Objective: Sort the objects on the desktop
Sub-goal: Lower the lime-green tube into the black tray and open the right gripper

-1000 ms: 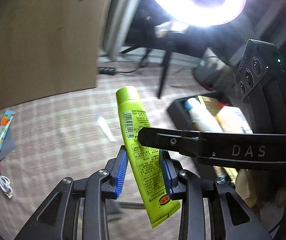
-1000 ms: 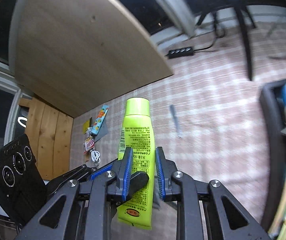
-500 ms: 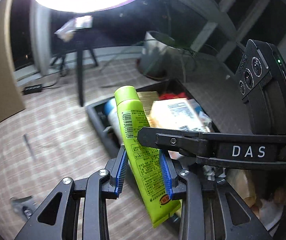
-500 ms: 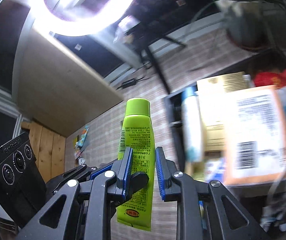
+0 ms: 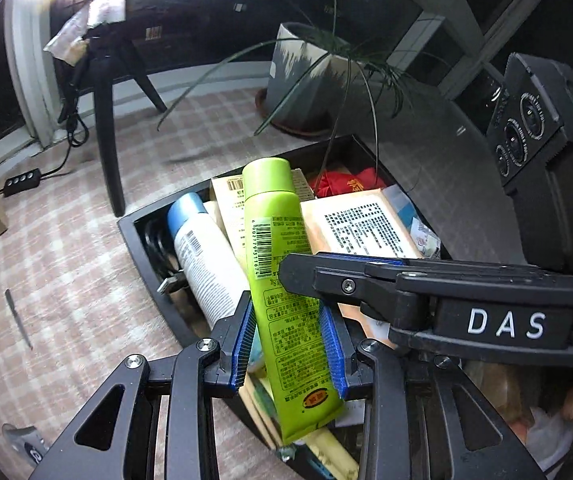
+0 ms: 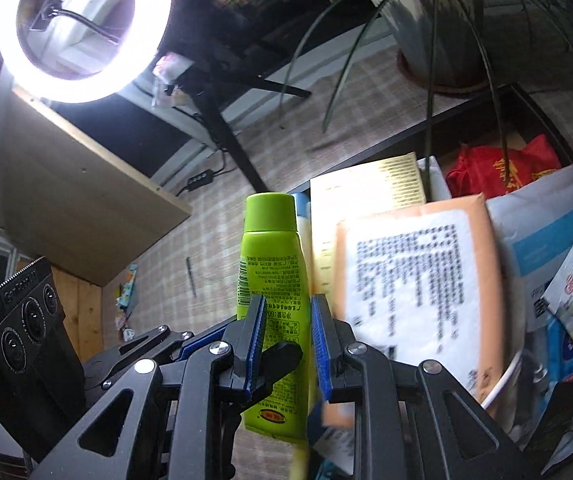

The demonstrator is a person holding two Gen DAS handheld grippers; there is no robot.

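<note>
- Green tube [image 5: 282, 276] stands upright between both pairs of tongs, over the black tray [image 5: 142, 248].
- Left tongs [image 5: 288, 350] and right tongs [image 6: 288, 346] both clamp it.

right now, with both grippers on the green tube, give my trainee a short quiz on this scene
1. True or false: the green tube is held cap-up by both the left gripper and the right gripper.
2. Which item lies nearest the black storage box's left wall? A) red packet B) white bottle with a blue cap C) orange package
3. Fill in: behind the box stands a potted ____.

Key:
1. True; blue pads of each gripper flank the tube.
2. B, the white bottle with a blue cap; the orange package and red packet lie further right.
3. plant.
</note>
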